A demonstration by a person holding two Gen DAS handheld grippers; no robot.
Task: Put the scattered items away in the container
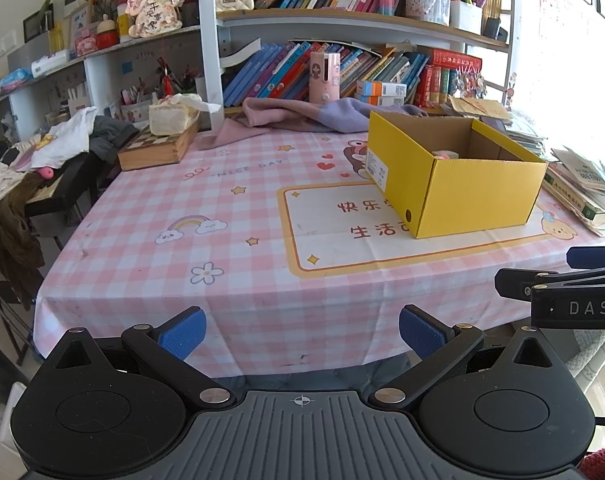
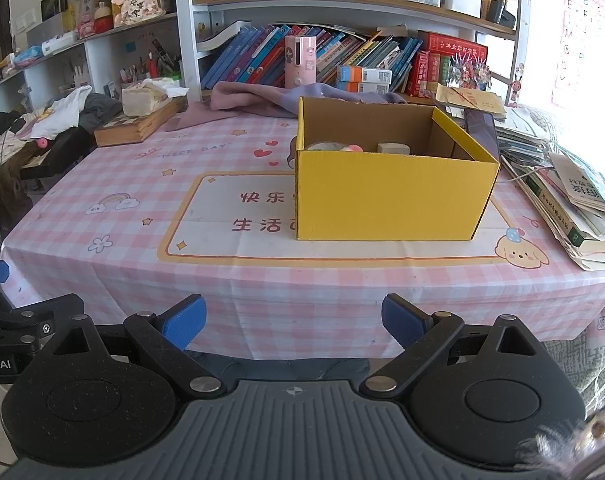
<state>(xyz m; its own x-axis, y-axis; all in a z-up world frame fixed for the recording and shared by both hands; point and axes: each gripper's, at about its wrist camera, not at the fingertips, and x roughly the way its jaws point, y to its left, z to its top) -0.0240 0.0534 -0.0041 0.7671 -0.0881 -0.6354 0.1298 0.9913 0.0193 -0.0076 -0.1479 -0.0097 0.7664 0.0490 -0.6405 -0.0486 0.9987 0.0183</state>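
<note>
An open yellow cardboard box (image 1: 458, 196) (image 2: 390, 196) stands on the pink checked tablecloth (image 1: 230, 216) (image 2: 142, 184), right of centre. Inside it I see the tops of a few small items: a pale round thing, a pink one (image 2: 352, 147) and a beige block (image 2: 392, 148). My left gripper (image 1: 301, 330) hangs open off the table's near edge, nothing between its blue pads. My right gripper (image 2: 293, 322) is open too, held back from the near edge and facing the box. Each gripper shows at the side of the other's view.
A wooden chessboard box (image 1: 158, 146) with a tissue pack sits at the far left corner. Pink and purple cloth (image 1: 294, 114) lies along the back. Stacked books and papers (image 2: 574, 200) crowd the right edge. Bookshelves rise behind; a clothes-covered chair (image 1: 42, 168) stands at the left.
</note>
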